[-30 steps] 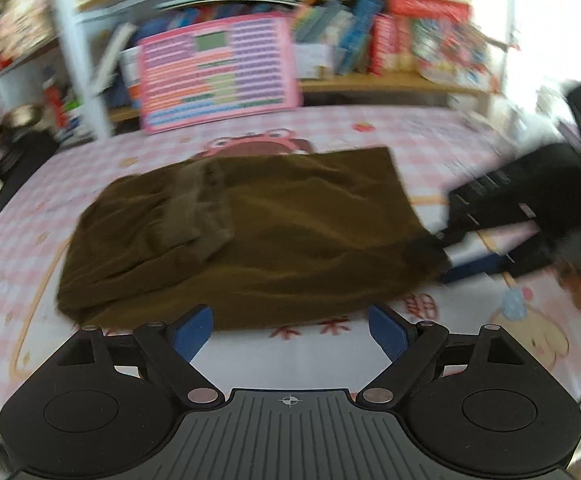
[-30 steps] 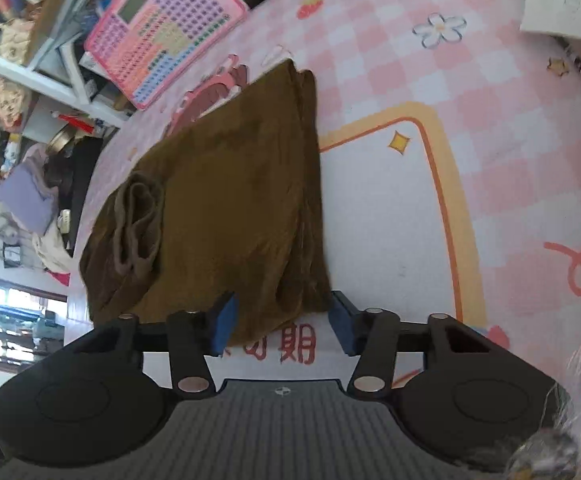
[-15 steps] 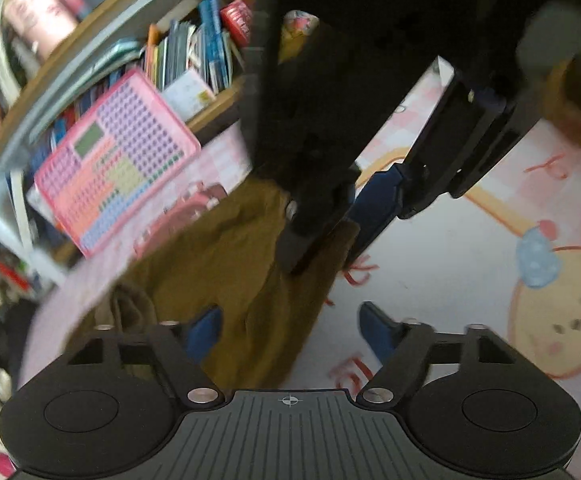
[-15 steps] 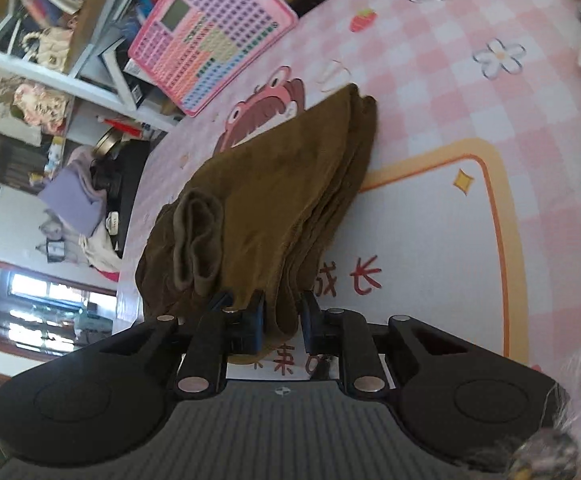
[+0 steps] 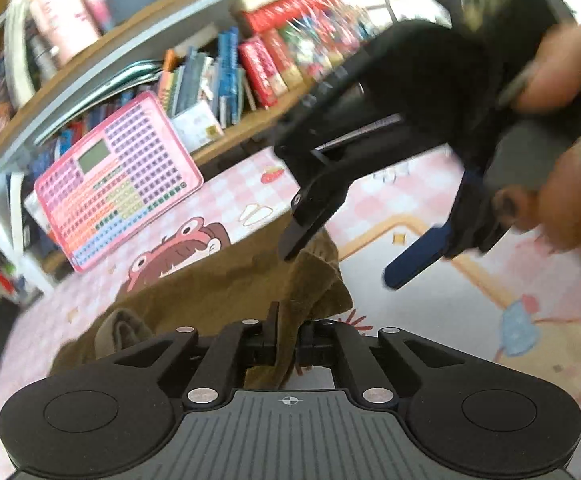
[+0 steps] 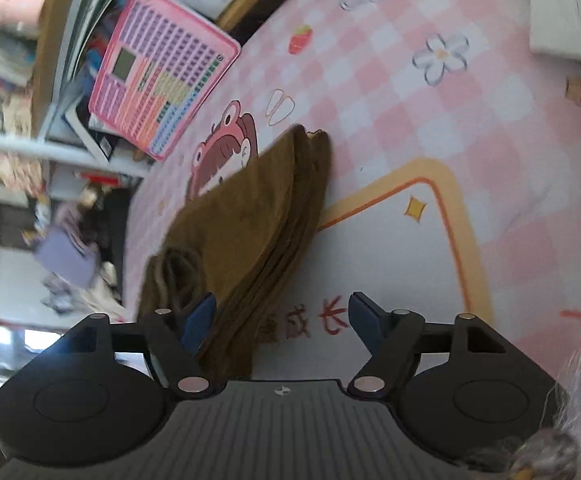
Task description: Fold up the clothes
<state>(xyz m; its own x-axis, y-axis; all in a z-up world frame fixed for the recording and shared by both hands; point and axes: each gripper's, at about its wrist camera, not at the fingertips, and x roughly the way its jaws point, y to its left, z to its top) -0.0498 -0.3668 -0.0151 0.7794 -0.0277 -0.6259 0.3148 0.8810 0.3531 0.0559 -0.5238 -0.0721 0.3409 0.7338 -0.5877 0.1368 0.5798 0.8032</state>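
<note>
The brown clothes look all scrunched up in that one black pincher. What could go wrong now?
1. The left gripper is shut on only a small bunched corner of the brown garment, so the cloth might slip out when lifted.
2. The right gripper is open and holds nothing, so the stacked layers could slide apart and spoil the fold.
3. In the left wrist view the right gripper hangs close above the cloth and might bump the left one.

Both wrist cameras look forward from close above the pink checked tabletop (image 6: 390, 80). Each faces the shelves (image 5: 138, 60) and shares the brown cloth (image 5: 218, 284) and pink board (image 6: 158, 68); the left view also catches the right claw (image 5: 338, 264).
</note>
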